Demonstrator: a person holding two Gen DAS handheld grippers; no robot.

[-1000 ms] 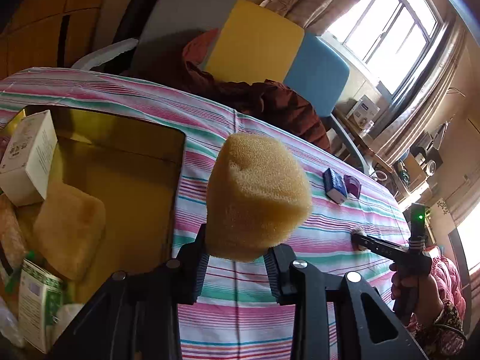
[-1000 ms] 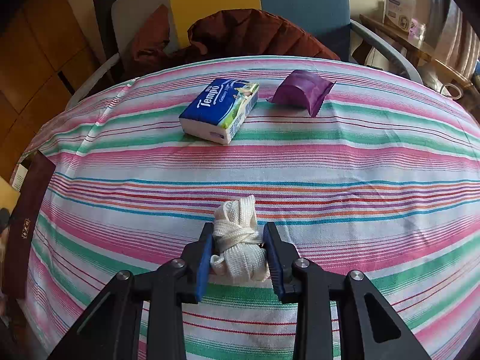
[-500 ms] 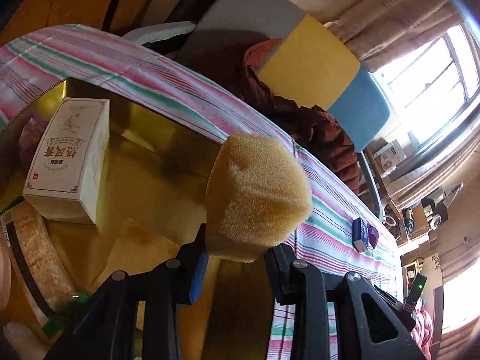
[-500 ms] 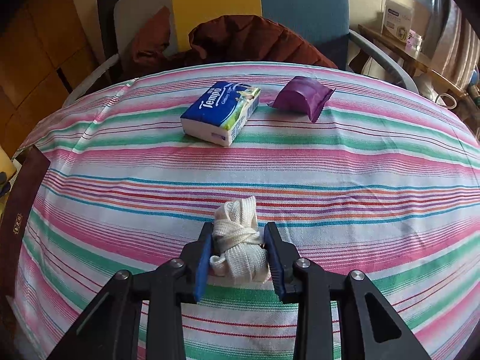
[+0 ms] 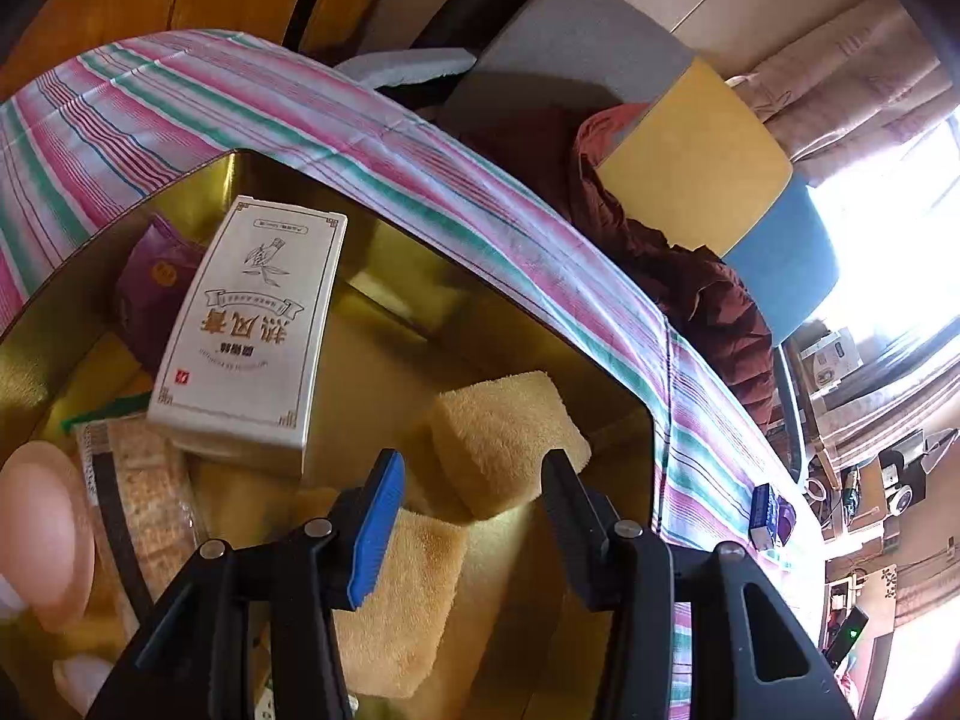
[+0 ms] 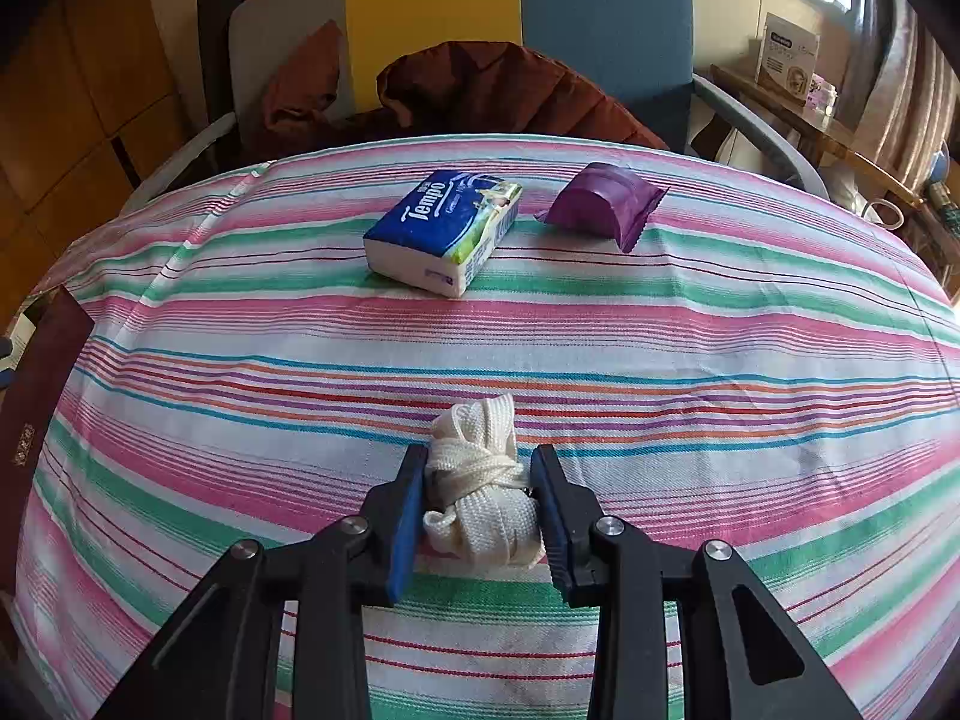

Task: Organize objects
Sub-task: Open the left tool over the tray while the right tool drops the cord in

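My left gripper (image 5: 474, 480) is open above a gold tin box (image 5: 420, 294). A yellow sponge (image 5: 504, 438) lies in the box just beyond the fingertips, free of them, resting against a second sponge (image 5: 402, 600). The box also holds a white carton (image 5: 246, 330), a purple packet (image 5: 150, 288) and a cracker pack (image 5: 144, 510). My right gripper (image 6: 480, 492) is shut on a white bundle of cord (image 6: 480, 492) that rests on the striped tablecloth (image 6: 660, 330). A blue Tempo tissue pack (image 6: 444, 228) and a purple pouch (image 6: 606, 204) lie farther back.
A thumb (image 5: 42, 534) shows at the left edge of the left wrist view. A chair with grey, yellow and blue panels (image 6: 432, 18) and a brown jacket (image 6: 510, 96) stands behind the table. A dark red box lid (image 6: 30, 414) lies at the table's left.
My left gripper moved over the gold box, opened and let go of the sponge, which now lies inside. My right gripper stays shut on the cord bundle, barely moved.
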